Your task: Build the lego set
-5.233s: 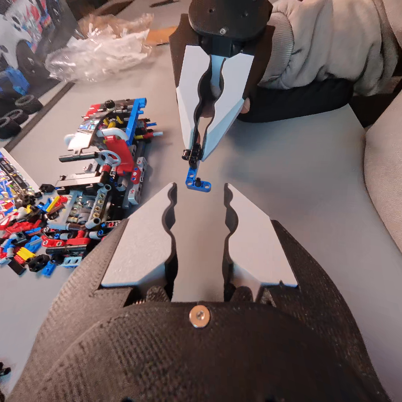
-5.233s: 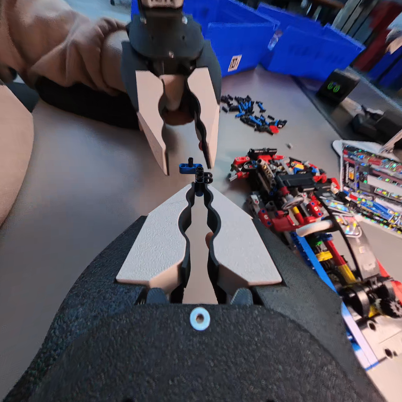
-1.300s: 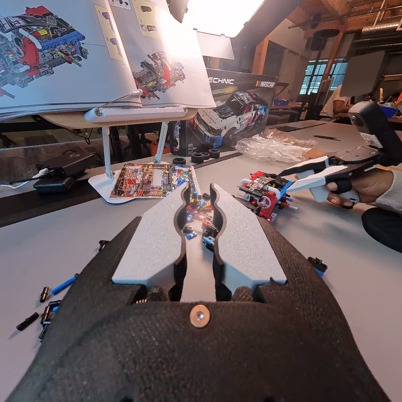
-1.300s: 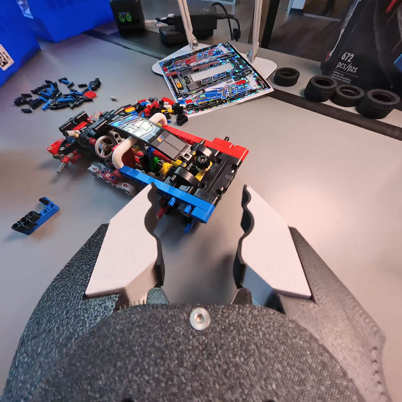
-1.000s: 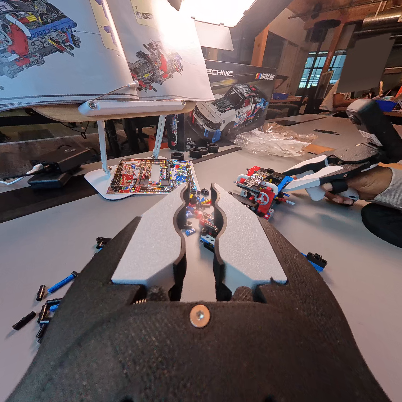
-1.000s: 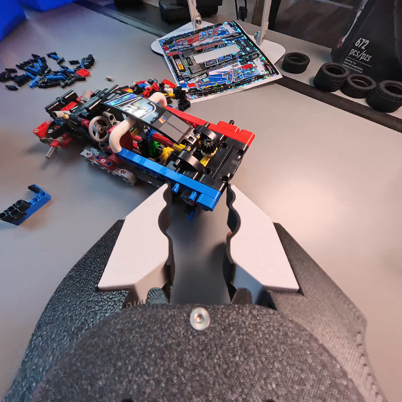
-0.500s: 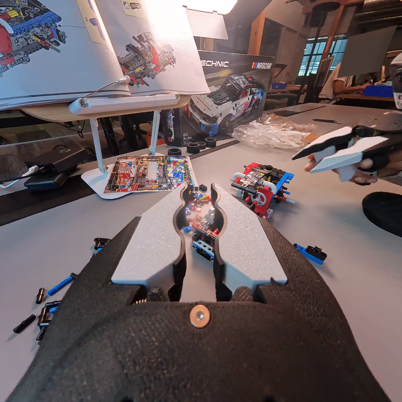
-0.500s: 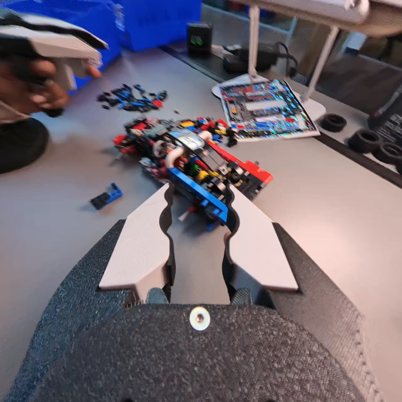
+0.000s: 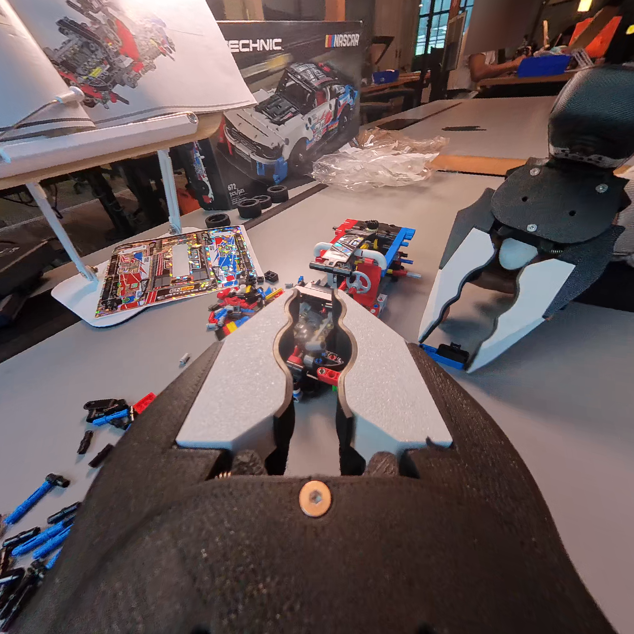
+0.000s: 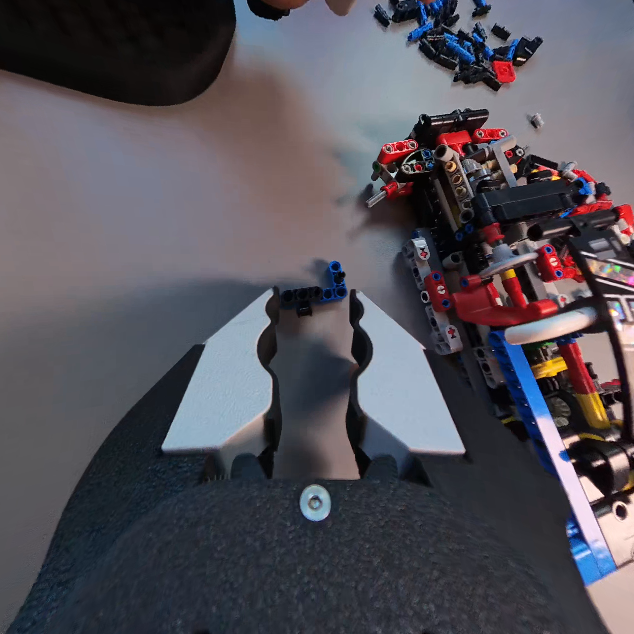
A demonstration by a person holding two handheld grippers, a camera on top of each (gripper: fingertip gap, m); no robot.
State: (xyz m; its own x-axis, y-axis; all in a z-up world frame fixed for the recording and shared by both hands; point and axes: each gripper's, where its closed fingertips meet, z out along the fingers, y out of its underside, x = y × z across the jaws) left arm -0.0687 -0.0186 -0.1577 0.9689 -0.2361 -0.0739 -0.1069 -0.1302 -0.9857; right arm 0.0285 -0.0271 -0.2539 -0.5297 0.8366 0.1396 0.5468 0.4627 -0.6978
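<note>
Black box at the tabletop's far edge, white lettering and a coloured logo along its top, small white print at its lower left, holographic sticker sheet toward the far left, numerals and small lettering printed across it

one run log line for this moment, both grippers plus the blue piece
left gripper: open, front end of car between fingers | right gripper: open, straddling blue piece | blue piece: on table, beside car
</note>
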